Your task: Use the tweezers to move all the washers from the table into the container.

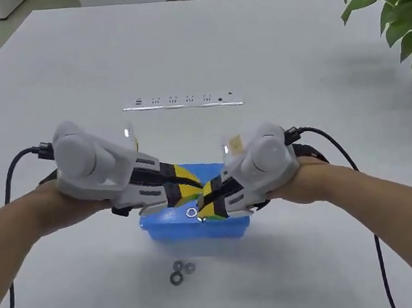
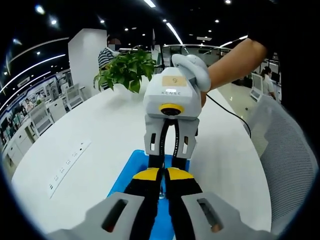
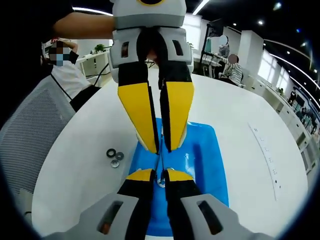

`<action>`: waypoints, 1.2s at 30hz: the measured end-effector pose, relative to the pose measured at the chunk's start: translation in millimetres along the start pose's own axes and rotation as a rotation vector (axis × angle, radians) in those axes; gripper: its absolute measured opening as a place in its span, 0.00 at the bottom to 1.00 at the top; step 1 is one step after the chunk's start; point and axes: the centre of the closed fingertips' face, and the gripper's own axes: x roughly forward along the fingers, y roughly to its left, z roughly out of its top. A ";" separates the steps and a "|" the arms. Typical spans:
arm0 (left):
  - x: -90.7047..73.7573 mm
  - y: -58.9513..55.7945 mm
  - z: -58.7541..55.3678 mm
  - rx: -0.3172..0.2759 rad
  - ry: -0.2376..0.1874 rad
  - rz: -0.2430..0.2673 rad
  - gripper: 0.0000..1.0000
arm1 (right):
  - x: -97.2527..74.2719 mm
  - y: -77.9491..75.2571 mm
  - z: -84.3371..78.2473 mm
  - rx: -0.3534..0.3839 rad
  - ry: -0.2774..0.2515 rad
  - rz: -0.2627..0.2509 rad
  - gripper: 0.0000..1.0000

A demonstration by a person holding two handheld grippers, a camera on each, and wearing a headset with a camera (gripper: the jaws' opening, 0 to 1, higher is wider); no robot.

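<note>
My two grippers meet jaw to jaw over a blue container (image 1: 198, 230). The left gripper (image 1: 187, 191) is shut on thin metal tweezers (image 3: 160, 159), which run from its yellow jaw tips towards the right gripper (image 1: 208, 201). The right gripper's jaws (image 3: 161, 176) are closed around the tweezers' far end. A small silver washer (image 1: 191, 213) hangs at the tweezers' tip above the container's near edge (image 3: 190, 160). A few loose washers (image 1: 180, 272) lie on the white table in front of the container, seen also as washers (image 3: 115, 157) to its left.
A white power strip (image 1: 182, 101) lies flat on the table beyond the container. A green plant (image 1: 394, 11) hangs over the far right corner. Black cables trail from both grippers. A mesh chair (image 3: 35, 130) stands by the table's edge.
</note>
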 end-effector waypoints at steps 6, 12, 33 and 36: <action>0.7 -2.3 0.1 0.000 0.003 -0.016 0.07 | -0.3 0.1 -0.6 0.001 0.006 -0.001 0.11; 0.3 -4.2 1.1 0.005 0.007 -0.027 0.06 | -2.4 1.4 -0.1 0.005 0.009 -0.005 0.12; -12.2 -5.0 17.7 0.015 -0.011 -0.012 0.06 | -20.8 0.0 10.7 0.049 -0.012 -0.058 0.22; -15.5 -5.1 19.1 0.019 -0.011 -0.008 0.06 | -26.1 0.8 11.2 0.059 -0.013 -0.072 0.24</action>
